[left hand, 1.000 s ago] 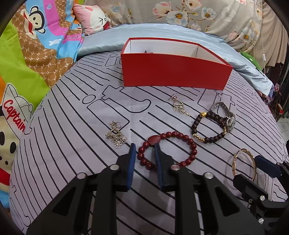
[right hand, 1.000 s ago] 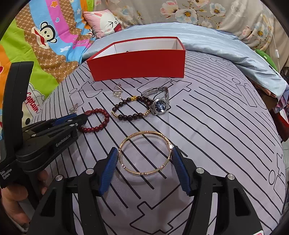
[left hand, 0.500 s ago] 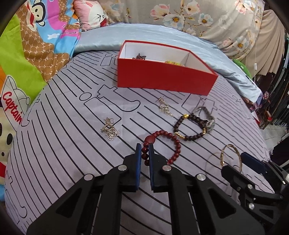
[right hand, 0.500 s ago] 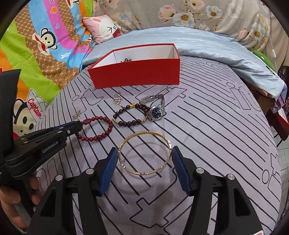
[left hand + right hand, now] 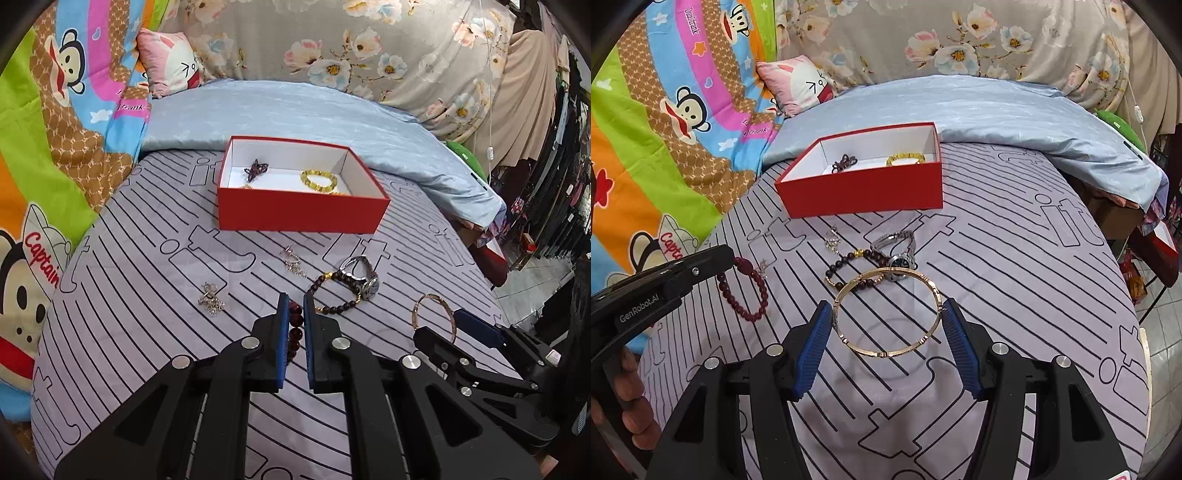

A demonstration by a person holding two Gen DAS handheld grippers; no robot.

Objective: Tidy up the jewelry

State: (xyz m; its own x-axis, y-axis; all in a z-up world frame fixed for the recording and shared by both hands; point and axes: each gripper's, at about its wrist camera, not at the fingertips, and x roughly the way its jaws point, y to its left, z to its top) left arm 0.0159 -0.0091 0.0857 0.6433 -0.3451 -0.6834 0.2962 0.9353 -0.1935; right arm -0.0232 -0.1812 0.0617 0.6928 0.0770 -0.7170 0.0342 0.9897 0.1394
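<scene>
The left tongs (image 5: pixel 294 308) were clamped on the red bracelet (image 5: pixel 744 291), which hung from them above the bed (image 5: pixel 1015 295). The gold bangle (image 5: pixel 888 314) was gripped across its width by the right tongs (image 5: pixel 886 319), clear of the sheet. The dark bracelet (image 5: pixel 334 295), watch (image 5: pixel 360 275) and two charms (image 5: pixel 293 260) lay mid-bed. The red box (image 5: pixel 301 212), nearer the head edge, held a yellow bracelet (image 5: pixel 319 181).
</scene>
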